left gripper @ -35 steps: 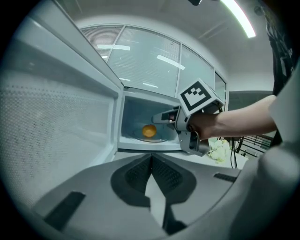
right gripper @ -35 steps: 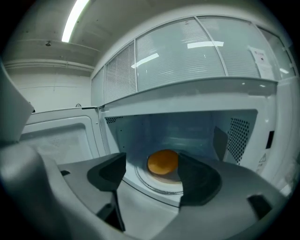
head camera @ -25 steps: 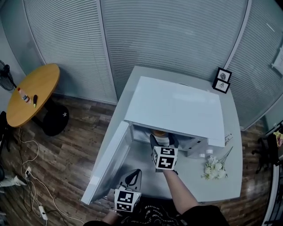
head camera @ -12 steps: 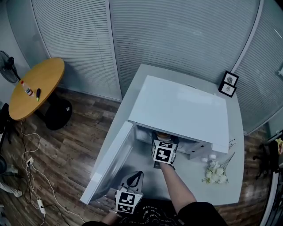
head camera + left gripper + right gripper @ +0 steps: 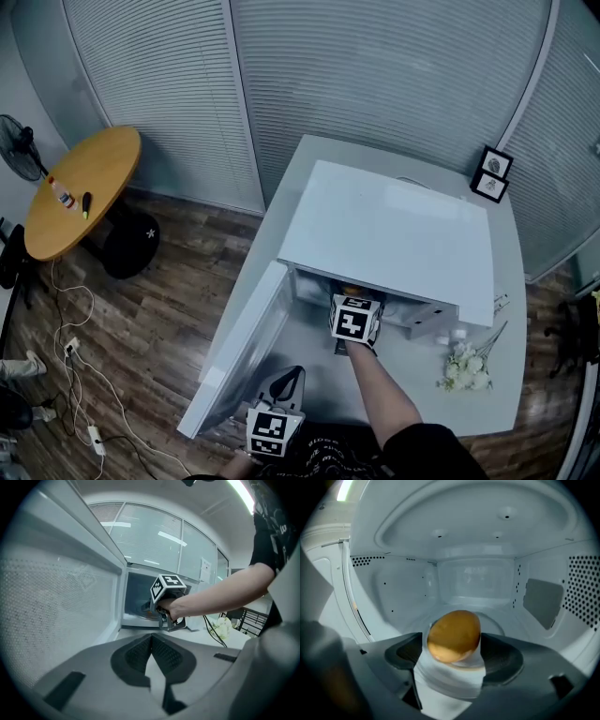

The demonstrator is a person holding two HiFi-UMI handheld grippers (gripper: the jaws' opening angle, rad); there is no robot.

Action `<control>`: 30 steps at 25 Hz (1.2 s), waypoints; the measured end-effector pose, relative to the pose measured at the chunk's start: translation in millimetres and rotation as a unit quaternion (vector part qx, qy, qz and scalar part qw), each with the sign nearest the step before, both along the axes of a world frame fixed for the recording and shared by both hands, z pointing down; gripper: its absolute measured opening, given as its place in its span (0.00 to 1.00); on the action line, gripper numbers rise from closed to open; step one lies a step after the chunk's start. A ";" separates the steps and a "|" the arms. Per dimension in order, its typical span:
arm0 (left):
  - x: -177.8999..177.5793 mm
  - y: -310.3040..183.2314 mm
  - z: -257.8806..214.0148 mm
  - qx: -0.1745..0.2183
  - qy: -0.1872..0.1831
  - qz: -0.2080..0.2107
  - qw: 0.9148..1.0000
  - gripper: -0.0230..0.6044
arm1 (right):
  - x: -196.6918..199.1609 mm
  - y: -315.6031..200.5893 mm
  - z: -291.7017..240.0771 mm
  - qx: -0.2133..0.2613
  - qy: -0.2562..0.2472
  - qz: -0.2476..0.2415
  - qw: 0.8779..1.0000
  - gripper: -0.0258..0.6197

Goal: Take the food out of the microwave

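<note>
- A person's right gripper [image 5: 452, 644] reaches into the open microwave [image 5: 389, 234] on the pale bench [image 5: 469, 398]. Its marker cube sits just under the front edge of the oven's top in the head view.
- Inside the cavity, a golden-brown bun [image 5: 454, 630] rests on top of a white bowl [image 5: 450, 679], straight ahead of the right gripper's camera.
- The right gripper's jaws stand wide apart with the bowl between them, one dark pad on each side and the bun rising just above them. The bowl fills nearly the whole gap, and no firm squeeze on it can be made out.
- The left gripper [image 5: 289, 375] is held low in front of the bench, near the free edge of the microwave door [image 5: 246, 352], which is swung out to the left. Its jaws are closed tip to tip with nothing between them.
- From the left gripper view, the person's right hand [image 5: 172, 609] grips the other tool's handle at the mouth of the oven.
- To the right of the microwave lie white flowers [image 5: 466, 366], with two small framed pictures [image 5: 493, 174] at the bench's far corner.
- A round wooden table [image 5: 80, 187] stands well apart on the plank floor to the left.
</note>
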State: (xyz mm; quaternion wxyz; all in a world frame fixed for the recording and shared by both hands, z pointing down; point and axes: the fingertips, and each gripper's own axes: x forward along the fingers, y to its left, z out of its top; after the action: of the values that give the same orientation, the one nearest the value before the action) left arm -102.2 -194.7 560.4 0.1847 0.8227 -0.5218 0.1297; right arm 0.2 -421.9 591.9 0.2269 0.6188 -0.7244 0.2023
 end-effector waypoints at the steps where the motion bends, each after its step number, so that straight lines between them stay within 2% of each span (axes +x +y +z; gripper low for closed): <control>1: -1.1 -0.3 0.6 0.000 0.000 -0.001 1.000 0.05 | 0.3 -0.3 -0.2 0.001 0.004 -0.002 1.000 0.63; 4: -4.9 -0.2 1.5 -0.001 -0.002 -0.005 1.000 0.05 | 1.2 -0.8 0.9 -0.002 0.013 -0.009 1.000 0.62; 5: -5.9 0.0 1.1 0.000 -0.003 -0.006 1.000 0.05 | 1.7 -0.9 1.2 -0.002 0.015 -0.010 1.000 0.58; 13: -11.5 0.9 1.8 -0.001 -0.007 -0.009 1.000 0.05 | 1.2 -0.3 -6.8 0.013 0.022 -0.026 0.999 0.57; 25: -6.9 4.3 -1.0 0.009 -0.008 -0.006 1.000 0.05 | -5.4 27.4 -28.3 0.040 0.045 -0.087 0.994 0.57; 30: -5.8 6.6 -2.9 0.015 -0.012 -0.004 1.000 0.05 | -5.5 40.6 -35.1 0.044 0.024 -0.088 0.995 0.57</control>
State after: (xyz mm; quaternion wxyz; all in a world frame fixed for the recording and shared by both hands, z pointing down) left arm -108.0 -188.2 557.5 0.1660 0.8219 -0.5289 0.1310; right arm -5.3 -381.3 556.8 0.2337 0.5664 -0.7788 0.1346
